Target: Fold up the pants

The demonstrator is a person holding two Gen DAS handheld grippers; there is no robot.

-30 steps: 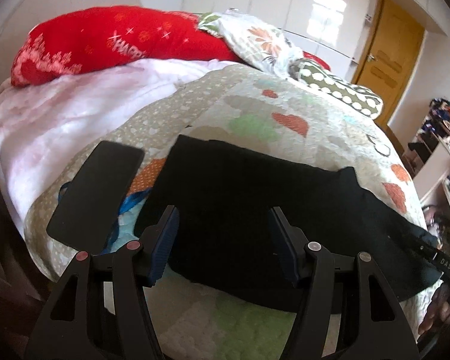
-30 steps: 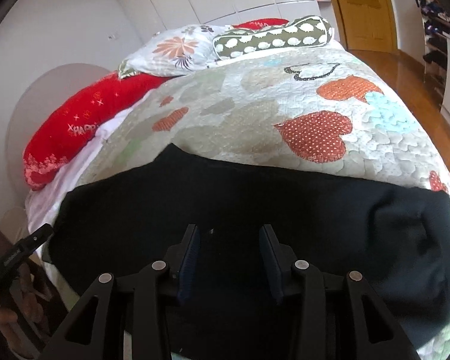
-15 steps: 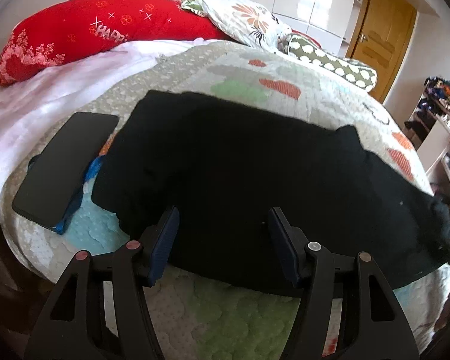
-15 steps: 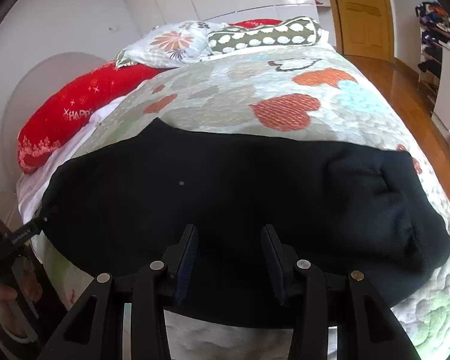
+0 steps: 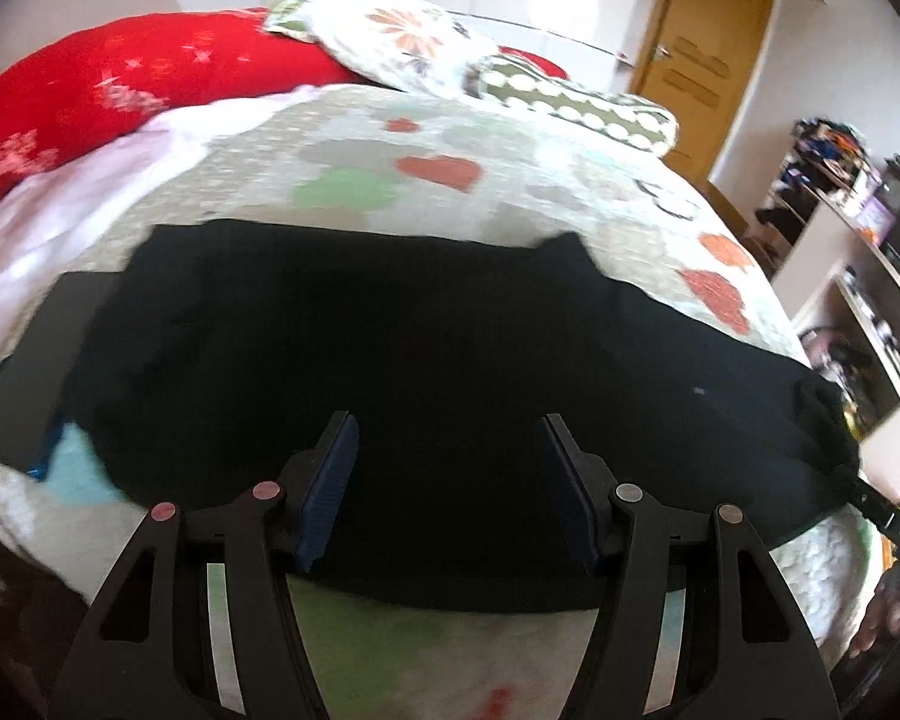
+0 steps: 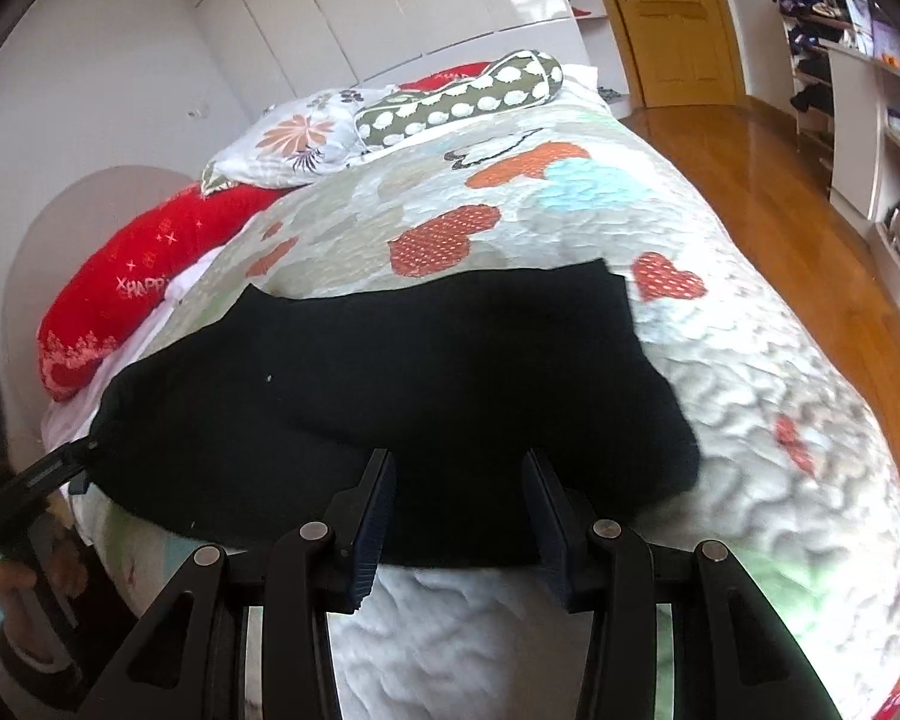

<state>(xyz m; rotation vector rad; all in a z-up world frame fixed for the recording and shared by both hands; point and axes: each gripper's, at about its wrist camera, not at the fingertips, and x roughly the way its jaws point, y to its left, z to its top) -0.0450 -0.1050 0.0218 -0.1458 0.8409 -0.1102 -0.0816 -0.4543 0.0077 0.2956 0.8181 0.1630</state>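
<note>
At nine o'clock in your left view, a dark phone (image 5: 27, 372) lies on the quilt (image 5: 390, 156), its edge under the black pants (image 5: 426, 348) spread flat across the bed. Your left gripper (image 5: 447, 483) hovers over their near hem, fingers apart, holding nothing. Your right gripper (image 6: 459, 510) hangs likewise at six o'clock, fingers apart and empty.

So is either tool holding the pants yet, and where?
No. Left tool and right tool are both open over the black pants' near edge, gripping nothing.
</note>
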